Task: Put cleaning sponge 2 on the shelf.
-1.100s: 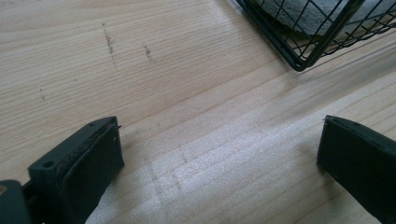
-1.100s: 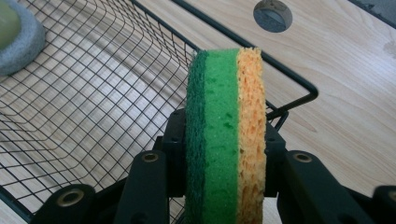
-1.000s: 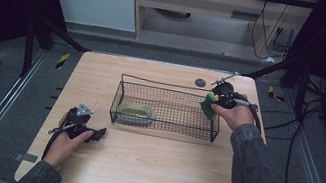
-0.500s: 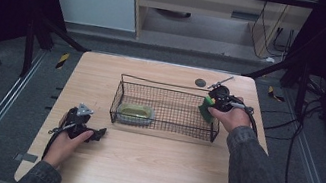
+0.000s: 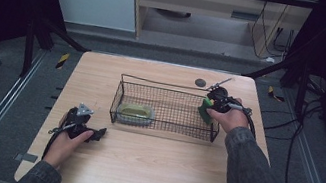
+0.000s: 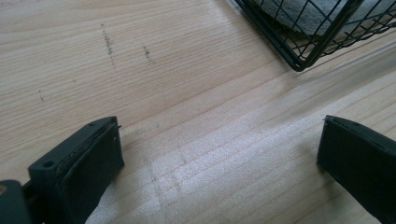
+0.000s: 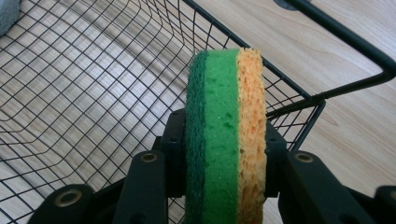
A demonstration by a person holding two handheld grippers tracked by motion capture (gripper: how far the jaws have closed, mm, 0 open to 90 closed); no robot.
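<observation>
Pinching the sponge (image 7: pixel 226 135) on edge between its 2 jaws, the right gripper (image 5: pixel 214 105) has sunk from above the rim to just inside the wire basket's (image 5: pixel 165 122) right end, so release looks near. The left gripper (image 5: pixel 92 133) rests spread on the table (image 5: pixel 147 170).

The basket (image 5: pixel 168 110) stands at the middle of the counter (image 5: pixel 147 170). A sponge (image 5: pixel 206 110) is at its 3 o'clock end, a dish (image 5: pixel 135 112) lies inside at 9 o'clock.
</observation>
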